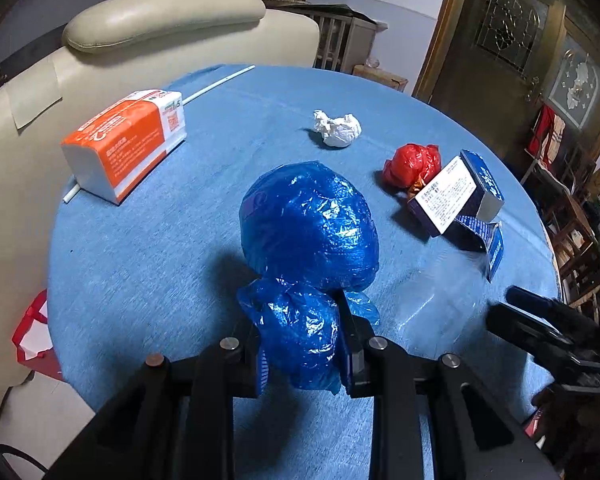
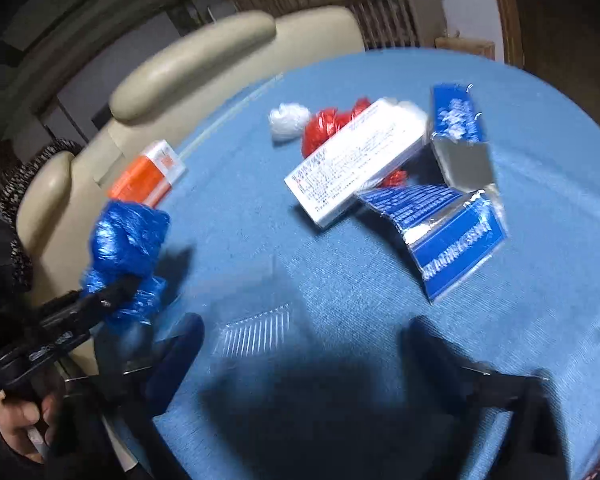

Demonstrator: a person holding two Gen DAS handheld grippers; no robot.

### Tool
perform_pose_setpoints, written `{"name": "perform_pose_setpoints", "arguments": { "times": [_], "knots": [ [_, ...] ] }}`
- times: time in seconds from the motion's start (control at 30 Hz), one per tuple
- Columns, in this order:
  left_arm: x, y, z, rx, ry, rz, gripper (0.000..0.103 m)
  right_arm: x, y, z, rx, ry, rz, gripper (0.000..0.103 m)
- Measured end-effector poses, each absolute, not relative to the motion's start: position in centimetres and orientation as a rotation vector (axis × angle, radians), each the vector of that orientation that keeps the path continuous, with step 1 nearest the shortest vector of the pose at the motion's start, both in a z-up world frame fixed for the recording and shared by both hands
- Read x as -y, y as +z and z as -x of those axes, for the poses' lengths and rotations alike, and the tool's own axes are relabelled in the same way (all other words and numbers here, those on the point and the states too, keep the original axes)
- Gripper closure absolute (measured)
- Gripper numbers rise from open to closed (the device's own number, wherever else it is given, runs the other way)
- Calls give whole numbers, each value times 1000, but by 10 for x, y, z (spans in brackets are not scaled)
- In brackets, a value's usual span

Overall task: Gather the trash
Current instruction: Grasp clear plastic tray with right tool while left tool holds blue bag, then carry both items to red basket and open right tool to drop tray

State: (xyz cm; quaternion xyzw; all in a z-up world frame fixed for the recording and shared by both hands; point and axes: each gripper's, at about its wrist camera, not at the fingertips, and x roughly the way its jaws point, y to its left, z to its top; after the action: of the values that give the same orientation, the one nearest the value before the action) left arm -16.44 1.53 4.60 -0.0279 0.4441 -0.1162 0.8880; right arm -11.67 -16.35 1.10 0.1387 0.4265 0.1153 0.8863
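Note:
My left gripper [image 1: 302, 336] is shut on the knotted neck of a blue plastic trash bag [image 1: 310, 220], whose full body rests on the blue round table [image 1: 160, 260]. The bag also shows at the left in the right wrist view [image 2: 128, 240]. My right gripper [image 2: 304, 344] is open and empty above the table, over a clear plastic piece [image 2: 256, 332]. Ahead of it lie a white medicine box [image 2: 356, 160], torn blue foil packaging [image 2: 456, 236], a red crumpled bag [image 2: 328, 128] and a crumpled white tissue [image 2: 288, 120].
An orange and white tissue pack [image 1: 128, 140] and a white straw [image 1: 220, 82] lie at the table's far left. A cream sofa [image 1: 160, 24] stands behind the table. A red and white bag [image 1: 32, 336] lies on the floor at left. A wooden door [image 1: 508, 32] is at right.

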Motion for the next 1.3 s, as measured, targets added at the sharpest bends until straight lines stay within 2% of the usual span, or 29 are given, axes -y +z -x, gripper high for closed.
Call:
{"name": "perform_pose_setpoints", "arguments": {
  "times": [0.2, 0.47, 0.73, 0.77, 0.8, 1.3],
  "knots": [
    [-27, 46, 170, -918, -224, 67, 74, 149, 24, 147, -801, 207, -265, 0],
    [-50, 48, 175, -912, -191, 98, 74, 92, 22, 99, -820, 257, 12, 0],
    [-47, 41, 169, -929, -218, 98, 74, 76, -1, 65, -823, 256, 105, 0],
    [-45, 41, 169, -929, -219, 92, 74, 78, -2, 64, -823, 266, 89, 3],
    [-44, 41, 169, -929, -220, 87, 74, 82, -2, 65, -826, 268, 65, 24],
    [12, 62, 182, -916, -247, -16, 74, 153, 50, 128, -725, 151, -167, 23]
  ]
}}
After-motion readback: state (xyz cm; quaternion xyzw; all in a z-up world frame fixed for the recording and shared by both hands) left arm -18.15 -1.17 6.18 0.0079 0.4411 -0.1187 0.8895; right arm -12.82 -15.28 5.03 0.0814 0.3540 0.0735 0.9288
